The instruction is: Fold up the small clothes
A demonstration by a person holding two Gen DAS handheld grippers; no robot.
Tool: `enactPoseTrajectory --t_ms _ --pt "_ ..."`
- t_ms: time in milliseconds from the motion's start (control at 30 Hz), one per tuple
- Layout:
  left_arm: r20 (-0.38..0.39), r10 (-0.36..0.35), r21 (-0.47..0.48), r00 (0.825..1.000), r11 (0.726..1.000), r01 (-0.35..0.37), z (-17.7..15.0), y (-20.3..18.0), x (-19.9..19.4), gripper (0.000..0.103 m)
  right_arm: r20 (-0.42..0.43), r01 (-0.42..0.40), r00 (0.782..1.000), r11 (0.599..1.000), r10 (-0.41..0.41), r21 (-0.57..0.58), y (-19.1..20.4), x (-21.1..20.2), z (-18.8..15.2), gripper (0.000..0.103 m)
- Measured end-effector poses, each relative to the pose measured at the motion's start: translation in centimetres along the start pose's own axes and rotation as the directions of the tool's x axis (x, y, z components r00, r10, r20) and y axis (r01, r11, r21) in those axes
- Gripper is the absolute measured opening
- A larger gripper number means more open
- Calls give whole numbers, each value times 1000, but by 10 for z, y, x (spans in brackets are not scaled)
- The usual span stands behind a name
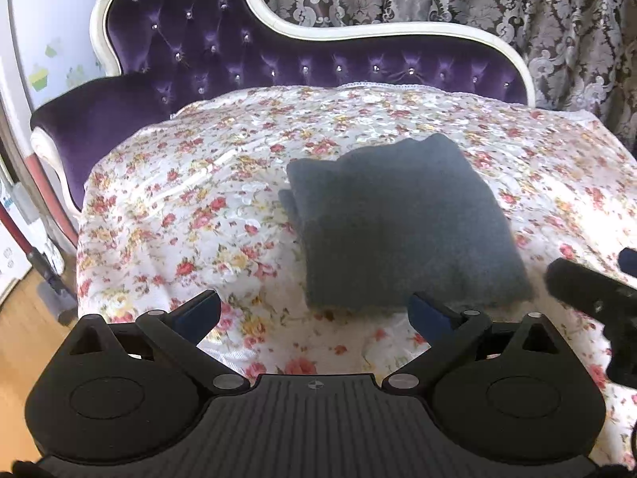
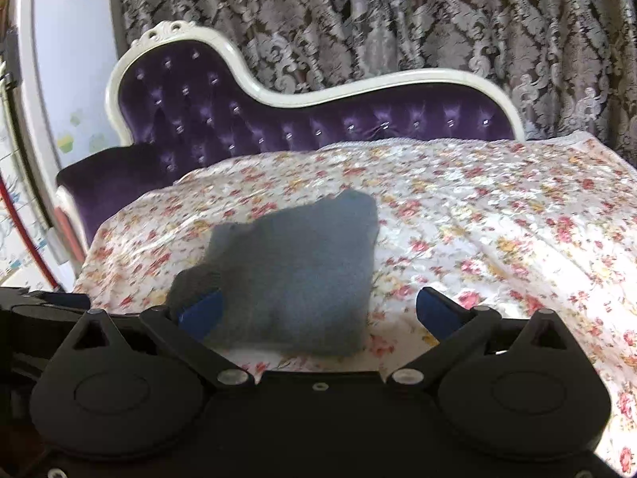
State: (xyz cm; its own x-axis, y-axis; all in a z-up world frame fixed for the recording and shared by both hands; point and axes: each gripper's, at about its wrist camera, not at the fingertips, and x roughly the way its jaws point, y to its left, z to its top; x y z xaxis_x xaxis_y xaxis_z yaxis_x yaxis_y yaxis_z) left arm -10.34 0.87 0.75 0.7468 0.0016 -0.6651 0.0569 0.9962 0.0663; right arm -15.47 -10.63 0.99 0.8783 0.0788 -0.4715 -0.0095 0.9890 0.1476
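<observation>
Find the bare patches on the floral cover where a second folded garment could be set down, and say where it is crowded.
Free: the floral cover left of the folded grey garment, toward the purple armrest; also the wide stretch right of it in the right wrist view. Crowded: the near edge, where the left gripper and right gripper hang open.

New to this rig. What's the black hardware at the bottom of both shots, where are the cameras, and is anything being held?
There is no robot arm here: a person carries a two-finger gripper in each hand, and a fisheye camera on each one looks forward along its fingers. The black hardware is the gripper itself. One picture comes from the left gripper, the other from the right gripper. Both have their blue-padded fingers spread wide and hold nothing. Ahead lies a grey folded cloth on a floral cover spread over a purple tufted sofa. A patterned curtain hangs behind. In the left view, the dark shape at the right edge is probably the other gripper.
</observation>
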Motion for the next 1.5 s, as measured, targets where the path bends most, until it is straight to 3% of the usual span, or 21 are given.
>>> enactPoseTrajectory --t_ms 167,500,1500 --pt "-12 -15 -17 1000 1000 15 -5 1 -2 102 -47 -19 999 1000 20 23 1 2 -6 102" --pt "-40 -15 -41 999 999 14 -10 6 3 102 -77 21 997 1000 -19 21 2 2 -10 102" --pt "-75 -36 -42 997 999 33 -9 7 13 102 -105 16 994 999 -12 36 0 12 -7 103"
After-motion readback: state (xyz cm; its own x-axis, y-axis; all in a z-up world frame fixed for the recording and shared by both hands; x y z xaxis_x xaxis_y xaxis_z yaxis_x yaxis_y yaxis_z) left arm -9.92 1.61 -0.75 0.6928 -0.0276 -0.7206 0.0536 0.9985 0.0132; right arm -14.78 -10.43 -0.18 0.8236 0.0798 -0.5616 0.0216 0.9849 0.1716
